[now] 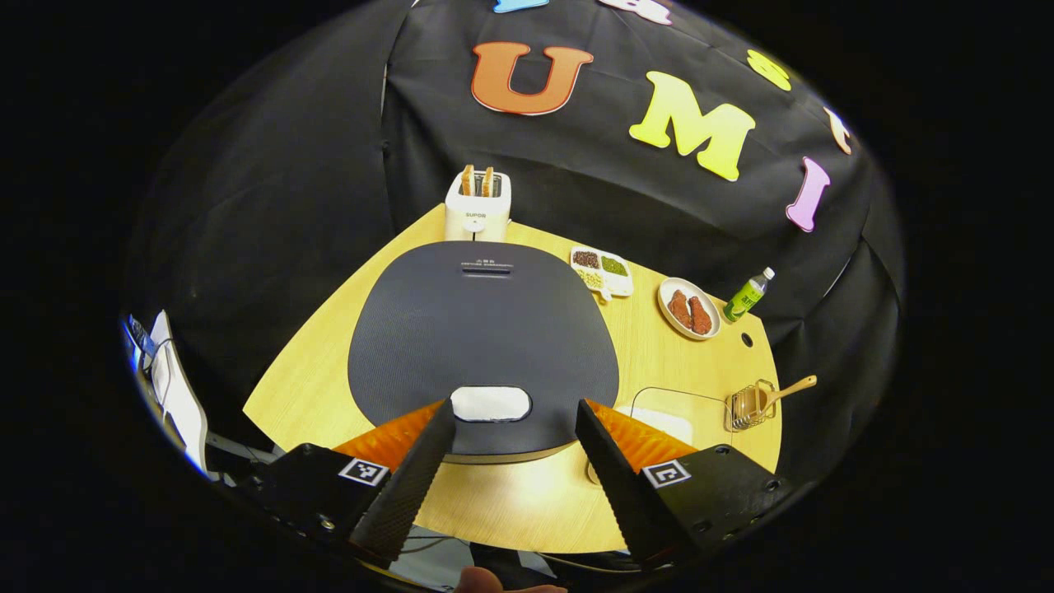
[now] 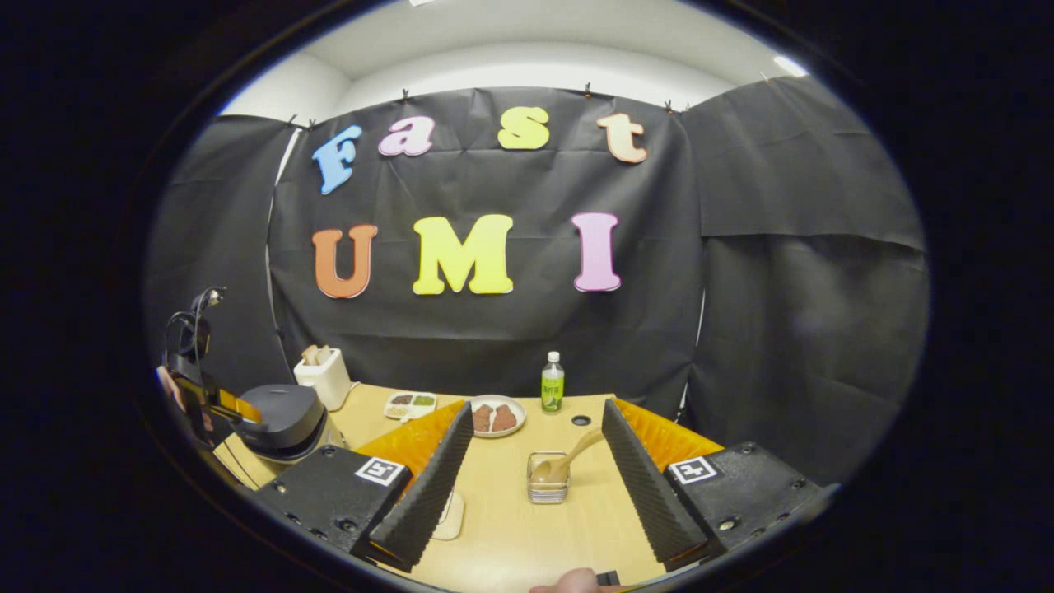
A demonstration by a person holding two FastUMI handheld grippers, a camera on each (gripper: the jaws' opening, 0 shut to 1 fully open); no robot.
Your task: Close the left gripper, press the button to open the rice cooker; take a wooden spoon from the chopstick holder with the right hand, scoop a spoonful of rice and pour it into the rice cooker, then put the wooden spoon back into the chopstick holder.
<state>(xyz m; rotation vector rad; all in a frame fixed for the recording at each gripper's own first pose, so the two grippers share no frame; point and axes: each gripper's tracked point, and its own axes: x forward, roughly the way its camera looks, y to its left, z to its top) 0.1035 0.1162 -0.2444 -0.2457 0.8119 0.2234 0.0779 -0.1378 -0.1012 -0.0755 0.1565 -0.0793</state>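
Left tongs (image 1: 512,436) hover wide open over the rice cooker (image 1: 483,342) button (image 1: 491,403), apparently not touching; right tongs (image 2: 535,469) gape empty right of it.

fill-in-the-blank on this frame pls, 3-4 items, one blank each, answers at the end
1. The rice cooker lid is ____.
2. The wooden spoon stands in the ____.
3. The left gripper fingers sit either side of the cooker's ____.
4. The toaster holds two slices of ____.

Missing words: closed; chopstick holder; button; bread
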